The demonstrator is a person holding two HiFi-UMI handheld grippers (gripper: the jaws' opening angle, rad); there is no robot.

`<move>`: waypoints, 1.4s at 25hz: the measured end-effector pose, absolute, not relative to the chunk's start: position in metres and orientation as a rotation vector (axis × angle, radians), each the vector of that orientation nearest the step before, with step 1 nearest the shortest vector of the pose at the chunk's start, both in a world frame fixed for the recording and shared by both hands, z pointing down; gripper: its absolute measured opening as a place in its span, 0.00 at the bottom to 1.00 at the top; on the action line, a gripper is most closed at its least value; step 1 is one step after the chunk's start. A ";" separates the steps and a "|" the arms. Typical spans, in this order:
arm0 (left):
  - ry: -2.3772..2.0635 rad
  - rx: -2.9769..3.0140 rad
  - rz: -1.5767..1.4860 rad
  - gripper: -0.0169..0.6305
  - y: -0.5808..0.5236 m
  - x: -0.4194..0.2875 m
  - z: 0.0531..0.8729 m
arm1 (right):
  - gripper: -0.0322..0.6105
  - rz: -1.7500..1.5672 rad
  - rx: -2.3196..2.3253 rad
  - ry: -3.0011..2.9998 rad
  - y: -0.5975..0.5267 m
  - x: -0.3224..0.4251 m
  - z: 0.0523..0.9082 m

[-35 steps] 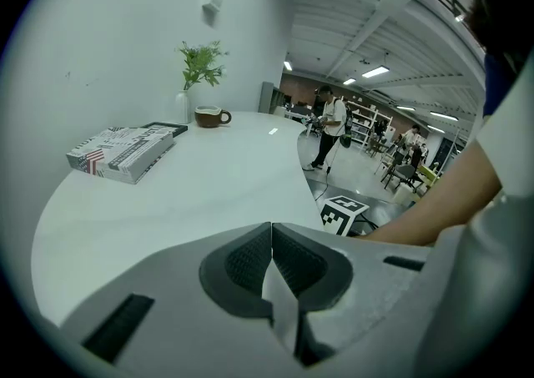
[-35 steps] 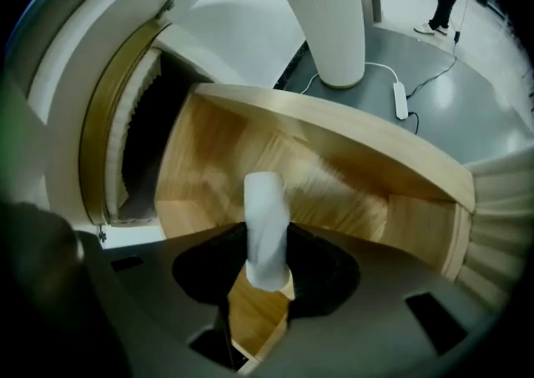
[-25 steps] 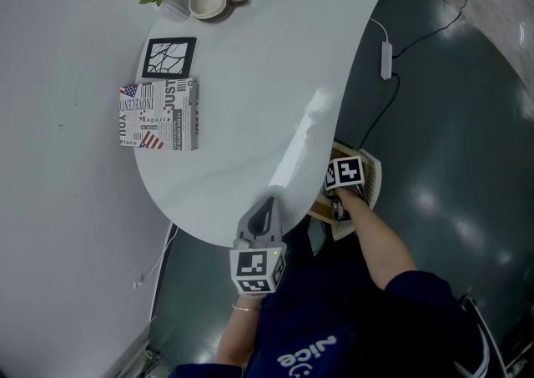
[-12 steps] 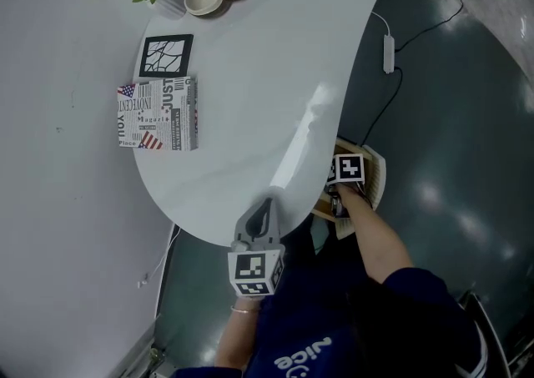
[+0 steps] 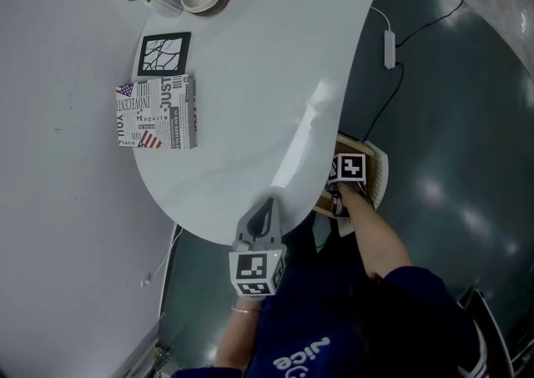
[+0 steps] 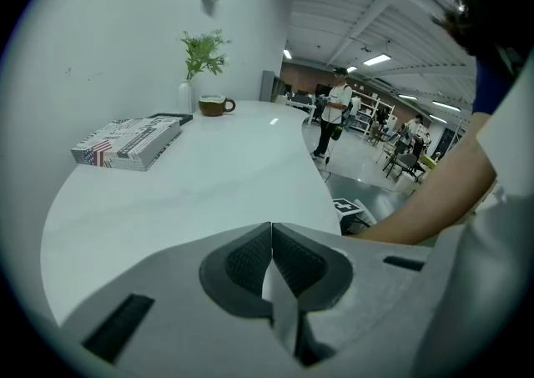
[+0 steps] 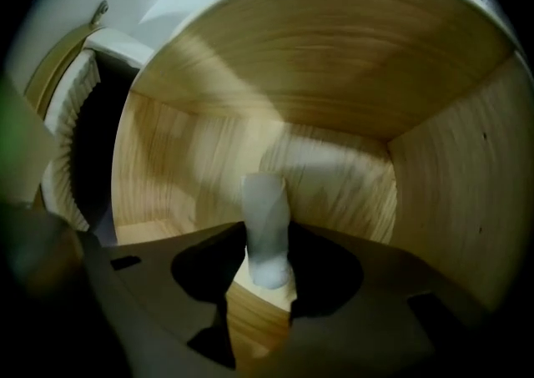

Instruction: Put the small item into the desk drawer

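Right gripper (image 7: 267, 239) scarcely moved, opening round white cylinder (image 7: 265, 205) in drawer (image 7: 334, 93), left gripper (image 6: 272, 234) closed by table (image 6: 209, 184)

My head camera looks steeply down from well above the worktop (image 5: 250, 59), taking in my left tongs (image 5: 265, 205) at its near edge and the drawer (image 5: 377, 176) beside that edge. The camera on my left tongs sits low, just above the surface, and faces along it toward the book (image 6: 129, 141) and cup (image 6: 214, 105), which the head view shares. The camera on my right tongs (image 7: 260, 272) is close inside the drawer. It faces the wooden back wall along opening jaws, with the small item (image 7: 265, 218) between them.
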State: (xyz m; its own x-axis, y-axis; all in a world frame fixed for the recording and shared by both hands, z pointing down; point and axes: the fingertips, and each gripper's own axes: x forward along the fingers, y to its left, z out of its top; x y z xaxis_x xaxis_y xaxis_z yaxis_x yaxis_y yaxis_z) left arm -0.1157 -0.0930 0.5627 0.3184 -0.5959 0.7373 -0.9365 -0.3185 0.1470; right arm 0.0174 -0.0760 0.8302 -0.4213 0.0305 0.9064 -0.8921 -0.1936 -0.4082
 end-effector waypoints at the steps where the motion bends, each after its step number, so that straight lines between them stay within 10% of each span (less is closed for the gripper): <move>1: -1.347 2.020 0.778 0.04 -0.092 -0.116 0.563 | 0.31 1.701 1.062 -1.376 -0.078 0.016 0.830; 10: -1.344 2.040 0.755 0.04 -0.091 -0.107 0.558 | 0.52 1.792 1.088 -1.360 -0.079 0.017 0.811; 35: -1.409 2.094 0.527 0.04 -0.080 -0.081 0.523 | 0.54 1.472 1.150 -1.658 -0.104 0.050 0.678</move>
State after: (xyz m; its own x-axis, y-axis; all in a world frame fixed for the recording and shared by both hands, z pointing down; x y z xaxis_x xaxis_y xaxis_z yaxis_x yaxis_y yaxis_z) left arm -0.0808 -0.0802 0.5234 0.3719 -0.7098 0.5982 -0.9282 -0.2942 0.2279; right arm 0.0495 -0.1044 0.6777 -0.4185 -0.1964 0.8867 -0.9037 -0.0067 -0.4281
